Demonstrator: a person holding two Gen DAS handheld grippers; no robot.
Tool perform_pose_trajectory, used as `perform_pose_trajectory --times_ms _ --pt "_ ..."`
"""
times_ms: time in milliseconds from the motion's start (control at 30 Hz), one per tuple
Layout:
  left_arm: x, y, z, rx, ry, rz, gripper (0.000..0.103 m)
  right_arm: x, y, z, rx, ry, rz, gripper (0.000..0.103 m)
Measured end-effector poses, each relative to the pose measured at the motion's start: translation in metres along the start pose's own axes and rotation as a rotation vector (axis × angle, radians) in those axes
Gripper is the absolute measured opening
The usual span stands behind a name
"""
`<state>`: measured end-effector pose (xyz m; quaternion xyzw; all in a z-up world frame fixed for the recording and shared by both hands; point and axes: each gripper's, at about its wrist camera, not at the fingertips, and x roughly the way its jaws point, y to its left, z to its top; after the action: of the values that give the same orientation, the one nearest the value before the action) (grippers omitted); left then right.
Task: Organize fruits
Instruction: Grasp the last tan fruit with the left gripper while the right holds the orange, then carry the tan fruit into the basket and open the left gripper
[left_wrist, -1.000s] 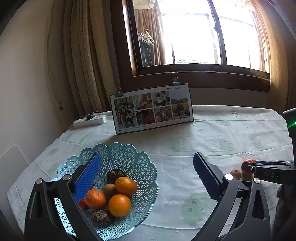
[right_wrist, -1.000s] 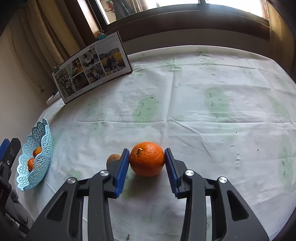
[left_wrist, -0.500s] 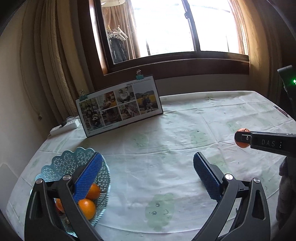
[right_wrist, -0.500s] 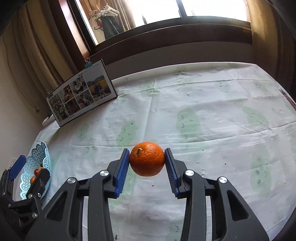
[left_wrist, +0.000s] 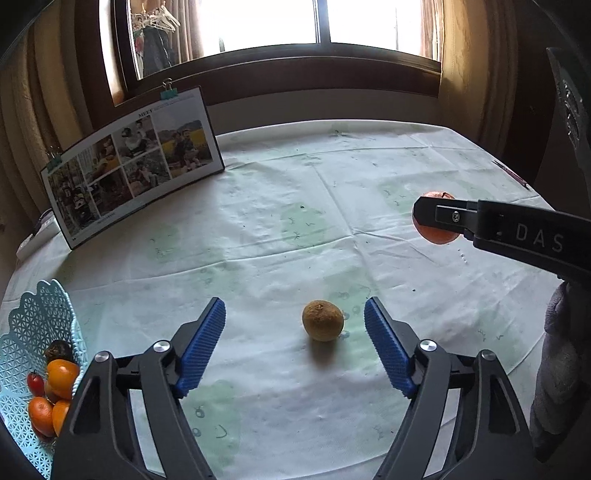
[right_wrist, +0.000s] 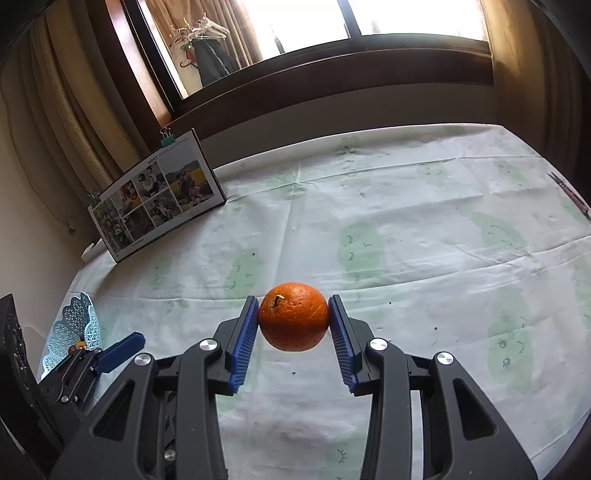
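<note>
My right gripper (right_wrist: 293, 318) is shut on an orange (right_wrist: 293, 316) and holds it in the air above the table; the left wrist view shows that orange (left_wrist: 436, 235) from the side, partly hidden by a black finger. My left gripper (left_wrist: 294, 317) is open, low over the cloth, and a brown kiwi (left_wrist: 322, 319) lies between its blue pads, nearer the right one and touching neither. A light blue lattice basket (left_wrist: 27, 326) at the far left holds several oranges, a small red fruit and a dark fruit. The basket (right_wrist: 75, 326) also shows at the left of the right wrist view.
A photo calendar (left_wrist: 135, 164) stands clipped upright at the back left of the round table with its pale green-patterned cloth (left_wrist: 303, 229). A white power strip (left_wrist: 35, 236) lies behind it. A thin pen-like object (right_wrist: 570, 195) lies at the right edge. Window and curtains stand behind.
The right gripper has lifted the orange off the table and carried it up. The left gripper has swung right, away from the basket, and come down around the kiwi.
</note>
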<state>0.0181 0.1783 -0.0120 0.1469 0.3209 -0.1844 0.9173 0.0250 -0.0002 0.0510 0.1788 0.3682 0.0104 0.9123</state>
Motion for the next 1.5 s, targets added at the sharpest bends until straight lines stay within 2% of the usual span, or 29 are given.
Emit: perform_pose_trajectory --times_ms 200,400,667,1133,1500 --pt "0.02 0.002 0.0 -0.037 0.061 -0.065 0.046 0.0 0.002 -0.001 -0.005 0.003 0.006 0.039" --pt "0.028 0.001 -0.005 -0.06 0.084 -0.113 0.028 0.001 0.002 -0.002 -0.005 0.004 0.006 0.039" --pt "0.022 0.002 -0.007 -0.078 0.069 -0.114 0.027 0.003 0.005 -0.006 -0.013 0.009 0.007 0.039" --pt "-0.023 0.023 -0.003 -0.118 -0.058 0.023 0.027 0.005 0.01 -0.008 -0.037 0.015 0.009 0.039" --pt "-0.054 0.049 -0.002 -0.177 -0.133 0.091 0.027 0.003 0.019 -0.011 -0.082 -0.002 -0.004 0.039"
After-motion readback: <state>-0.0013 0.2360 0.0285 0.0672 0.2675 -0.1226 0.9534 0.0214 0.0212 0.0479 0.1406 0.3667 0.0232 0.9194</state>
